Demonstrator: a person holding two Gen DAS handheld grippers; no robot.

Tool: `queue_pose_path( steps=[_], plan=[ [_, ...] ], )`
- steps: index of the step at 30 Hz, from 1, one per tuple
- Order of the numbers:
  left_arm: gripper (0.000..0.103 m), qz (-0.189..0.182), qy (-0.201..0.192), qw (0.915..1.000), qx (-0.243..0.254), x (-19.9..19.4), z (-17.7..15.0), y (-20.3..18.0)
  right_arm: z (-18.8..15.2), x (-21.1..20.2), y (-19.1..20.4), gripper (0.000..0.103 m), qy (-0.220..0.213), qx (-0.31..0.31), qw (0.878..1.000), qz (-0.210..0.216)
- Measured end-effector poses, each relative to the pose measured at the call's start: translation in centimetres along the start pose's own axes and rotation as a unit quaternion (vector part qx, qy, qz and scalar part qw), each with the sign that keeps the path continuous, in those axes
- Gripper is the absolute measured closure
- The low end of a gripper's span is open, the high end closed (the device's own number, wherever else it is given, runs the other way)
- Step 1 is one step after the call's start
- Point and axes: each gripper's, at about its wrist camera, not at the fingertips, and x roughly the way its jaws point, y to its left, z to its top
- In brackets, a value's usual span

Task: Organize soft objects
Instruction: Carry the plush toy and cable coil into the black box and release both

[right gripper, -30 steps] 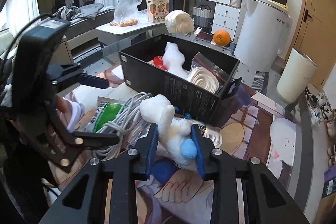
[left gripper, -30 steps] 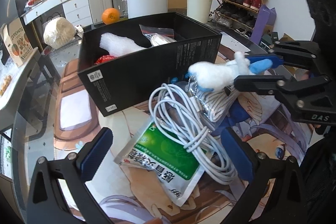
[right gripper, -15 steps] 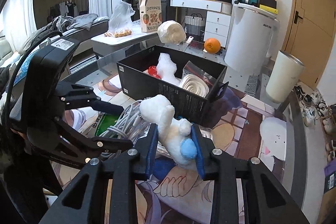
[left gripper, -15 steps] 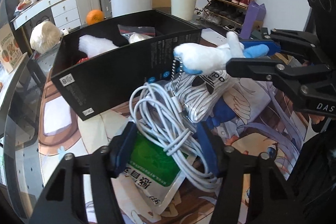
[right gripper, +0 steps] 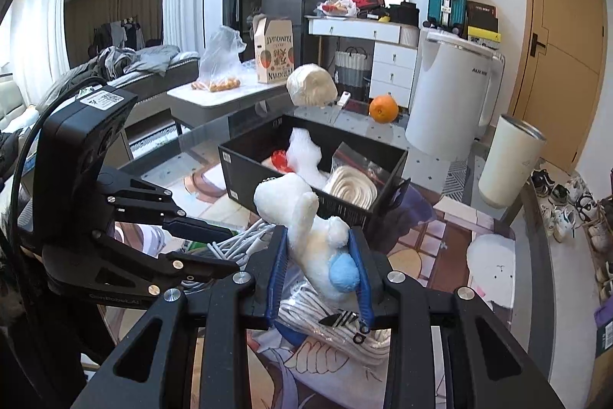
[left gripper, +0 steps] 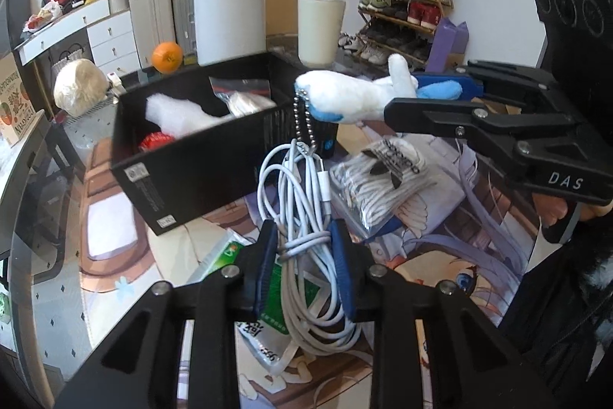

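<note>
A little white plush toy (right gripper: 306, 221) with blue bits is up in the air, just in front of the black box (left gripper: 214, 175). The right gripper (right gripper: 320, 269) has it squeezed tight between its two blue pads, low down on its body. A bead chain (left gripper: 302, 119) hangs from the toy's head. The end of that chain hangs right at the top loops of the white cable (left gripper: 306, 202), and I can't tell if it is caught in them.

The left gripper (left gripper: 304, 265) has its jaws pinched narrow on that cable bundle, near the middle. The long loops droop out both ways. Some lie on the green packet (left gripper: 230, 253) under it.

Beside the cable sits a clear bag of white laces (left gripper: 383, 179) on the picture mat (left gripper: 452, 248). The box already has a fluffy white thing (left gripper: 176, 112), something red and a bag inside.

What could go wrong? If the chain is hooked, the toy and the cable will tug on each other when the hands move apart, and one may slip out. The floppy loops could snag on the box edge or drag the green packet along. The cable is only pinched in one spot, so it might slide loose and spill.
</note>
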Motion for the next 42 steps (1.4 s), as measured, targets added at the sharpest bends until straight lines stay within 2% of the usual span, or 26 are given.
queue_pose_path(
  steps=[8, 17, 24, 31, 34, 37, 42],
  plan=[
    [0.076, 0.003, -0.053, 0.9983, -0.022, -2.9, 1.0, 1.4, 0.9, -1.5, 0.1, 0.072, -0.035, 0.009, 0.999, -0.008],
    [0.076, 0.037, -0.097, 0.9938, -0.040, -4.4, 2.7, 3.3, 2.6, -1.6, -0.2, 0.072, -0.053, 0.044, 0.997, -0.032],
    [0.076, 0.067, -0.111, 0.9909, -0.037, -3.9, 3.9, 4.4, 3.8, -0.9, -0.6, 0.072, -0.060, 0.060, 0.995, -0.051],
    [0.076, 0.082, -0.129, 0.9867, -0.054, -3.7, 5.3, 6.1, 5.1, 0.2, -1.5, 0.072, -0.059, 0.079, 0.993, -0.064],
    [0.076, 0.084, -0.128, 0.9861, -0.065, -3.0, 5.8, 7.0, 5.6, 1.0, -1.8, 0.072, -0.057, 0.085, 0.992, -0.072],
    [0.076, 0.104, -0.122, 0.9857, -0.053, -2.0, 6.1, 7.2, 6.0, 1.8, -1.9, 0.072, -0.056, 0.093, 0.991, -0.073],
    [0.076, 0.100, -0.117, 0.9864, -0.057, -0.9, 6.6, 7.7, 6.3, 3.7, -1.8, 0.072, -0.052, 0.108, 0.989, -0.082]
  ],
)
